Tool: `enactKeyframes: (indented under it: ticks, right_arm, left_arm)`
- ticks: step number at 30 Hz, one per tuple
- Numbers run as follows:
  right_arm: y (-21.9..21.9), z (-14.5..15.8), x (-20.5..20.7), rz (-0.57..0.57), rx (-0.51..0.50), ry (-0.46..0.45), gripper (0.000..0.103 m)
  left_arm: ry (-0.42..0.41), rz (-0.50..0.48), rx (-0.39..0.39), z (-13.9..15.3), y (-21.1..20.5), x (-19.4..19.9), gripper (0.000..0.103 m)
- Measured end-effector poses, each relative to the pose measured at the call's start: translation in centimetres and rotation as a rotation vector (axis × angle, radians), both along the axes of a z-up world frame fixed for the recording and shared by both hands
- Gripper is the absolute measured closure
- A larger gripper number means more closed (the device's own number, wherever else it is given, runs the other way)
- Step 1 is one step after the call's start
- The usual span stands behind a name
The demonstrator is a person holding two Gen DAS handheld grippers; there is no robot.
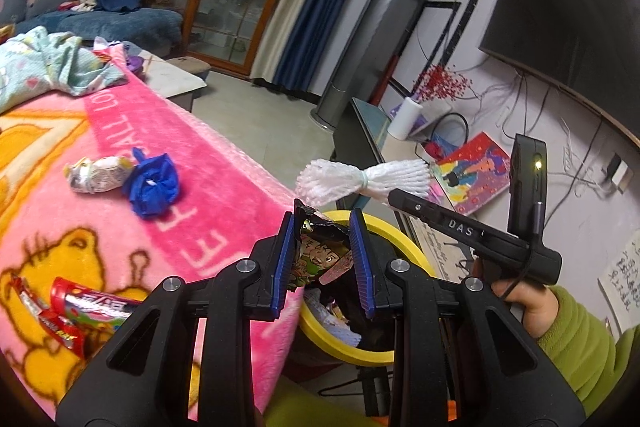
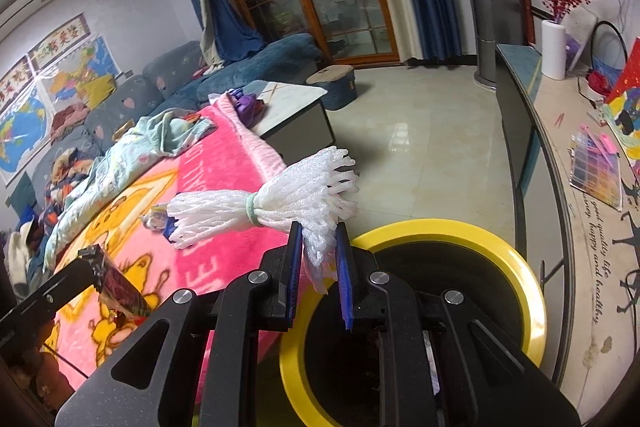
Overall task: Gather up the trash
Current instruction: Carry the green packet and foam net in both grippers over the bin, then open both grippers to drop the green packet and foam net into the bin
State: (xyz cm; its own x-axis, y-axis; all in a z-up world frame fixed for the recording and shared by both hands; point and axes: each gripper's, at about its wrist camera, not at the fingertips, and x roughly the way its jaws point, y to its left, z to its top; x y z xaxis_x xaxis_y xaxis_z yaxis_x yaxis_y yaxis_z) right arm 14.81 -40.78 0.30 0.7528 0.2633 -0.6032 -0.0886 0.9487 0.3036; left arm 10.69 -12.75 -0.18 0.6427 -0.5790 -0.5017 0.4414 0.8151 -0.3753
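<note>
Both loads sit over the bin [image 2: 520, 267] beside the blanket's [image 1: 208, 147] edge, ready to drop: left gripper [image 1: 322, 263] clamps a wrapper [image 1: 316, 251], right gripper [image 2: 318, 267] pinches foam net [image 2: 280, 203] (more wrappers wait on the blanket).

One round bin with a yellow rim [image 2: 520, 259] stands beside the pink plush blanket [image 1: 168, 131]; one white foam fruit net tied with a green band [image 2: 272, 203]; one dark printed snack wrapper [image 1: 320, 255]; one crumpled blue paper wad [image 1: 154, 185]; one silvery crumpled wrapper [image 1: 98, 173]; red shiny packets [image 1: 76, 311], at least two; two black grippers with blue pads, left gripper [image 1: 322, 259] and right gripper [image 2: 318, 267].
</note>
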Motion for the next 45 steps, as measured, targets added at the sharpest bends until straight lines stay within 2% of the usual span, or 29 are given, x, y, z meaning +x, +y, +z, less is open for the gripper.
enactKeyframes:
  ticks: [9,24,38,45]
  right_arm:
    - [-3.0,-0.7,-0.7,-0.058,-0.006,0.006,0.087]
    - [-7.5,-2.9,-1.4,-0.143,-0.04,0.065,0.087]
    - [-10.2,-5.8,-1.5,-0.193,-0.061,0.132,0.087]
    - [-10.5,-6.9,-1.3,-0.179,-0.049,0.17,0.086]
  left_arm:
    - [-0.003,-0.069,0.033,-0.6,-2.9,-0.5,0.082]
    - [-0.009,-0.205,0.103,-2.5,-8.1,-1.3,0.082]
    - [0.036,-0.284,0.174,-5.6,-11.7,-0.5,0.082]
    - [0.069,-0.299,0.196,-7.1,-12.6,0.4,0.081]
